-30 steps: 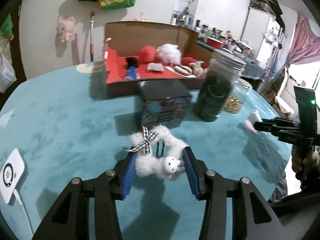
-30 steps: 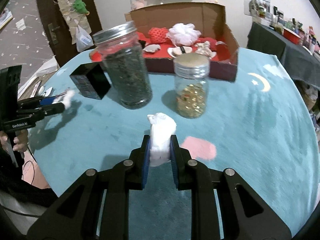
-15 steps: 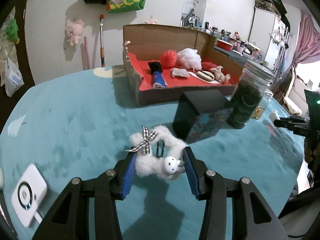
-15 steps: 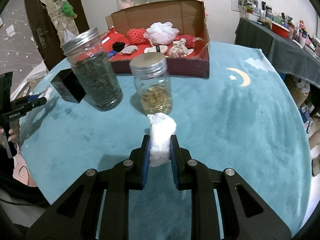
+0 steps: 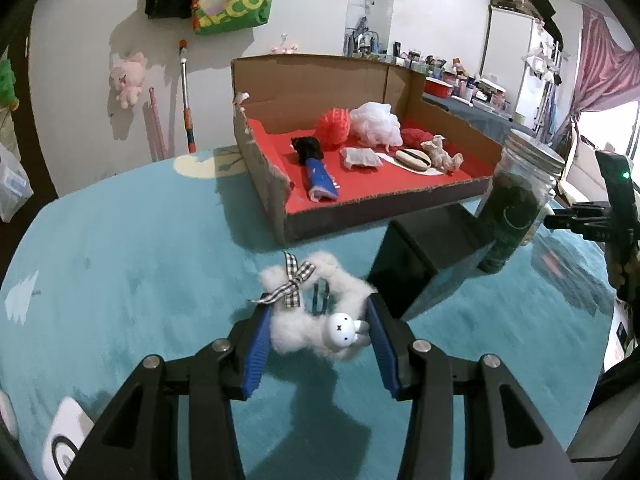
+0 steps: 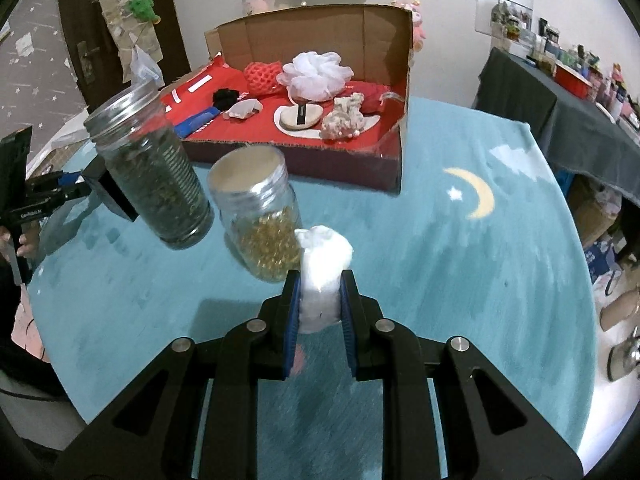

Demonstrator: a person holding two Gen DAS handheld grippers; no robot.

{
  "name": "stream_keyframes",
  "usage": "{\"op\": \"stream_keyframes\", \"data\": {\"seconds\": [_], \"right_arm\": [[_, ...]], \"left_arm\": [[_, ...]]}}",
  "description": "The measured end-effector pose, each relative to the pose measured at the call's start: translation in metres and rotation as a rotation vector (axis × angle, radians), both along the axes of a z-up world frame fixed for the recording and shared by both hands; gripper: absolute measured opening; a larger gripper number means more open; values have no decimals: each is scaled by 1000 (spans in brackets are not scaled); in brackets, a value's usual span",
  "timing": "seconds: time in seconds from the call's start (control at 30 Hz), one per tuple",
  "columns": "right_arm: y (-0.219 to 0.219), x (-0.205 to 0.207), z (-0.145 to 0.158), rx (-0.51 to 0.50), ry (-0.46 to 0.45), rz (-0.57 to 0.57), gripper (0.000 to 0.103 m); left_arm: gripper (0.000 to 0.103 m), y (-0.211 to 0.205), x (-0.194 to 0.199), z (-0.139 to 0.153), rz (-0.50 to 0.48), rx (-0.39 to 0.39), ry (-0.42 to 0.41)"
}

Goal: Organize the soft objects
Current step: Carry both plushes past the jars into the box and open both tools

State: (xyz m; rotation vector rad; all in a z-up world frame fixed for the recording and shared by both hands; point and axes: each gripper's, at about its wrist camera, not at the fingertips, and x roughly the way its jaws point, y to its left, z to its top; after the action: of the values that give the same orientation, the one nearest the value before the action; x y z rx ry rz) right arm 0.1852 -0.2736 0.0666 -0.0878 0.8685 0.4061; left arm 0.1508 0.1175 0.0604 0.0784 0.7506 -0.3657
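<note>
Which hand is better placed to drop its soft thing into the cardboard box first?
Probably left. Its tongs face the cardboard box over open cloth; the right tongs have two jars in between.

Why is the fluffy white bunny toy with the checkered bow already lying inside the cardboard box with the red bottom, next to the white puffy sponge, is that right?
Not quite. The fluffy white bunny toy with the checkered bow is not in the cardboard box with the red bottom; the left tongs hold it above the teal tablecloth, as the left wrist view shows. The white puffy sponge really is in the box.
</note>
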Motion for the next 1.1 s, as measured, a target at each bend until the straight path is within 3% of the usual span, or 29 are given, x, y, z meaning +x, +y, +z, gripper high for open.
{"op": "stream_keyframes", "data": {"seconds": [0.57,1.1], "right_arm": [[0,34,4,-52,-9,69,18],[4,69,18,-5,-7,152,18]], "left_arm": [[48,0,27,20,-71,23,-30],[48,-12,57,38,-161,-9,-26]]}}
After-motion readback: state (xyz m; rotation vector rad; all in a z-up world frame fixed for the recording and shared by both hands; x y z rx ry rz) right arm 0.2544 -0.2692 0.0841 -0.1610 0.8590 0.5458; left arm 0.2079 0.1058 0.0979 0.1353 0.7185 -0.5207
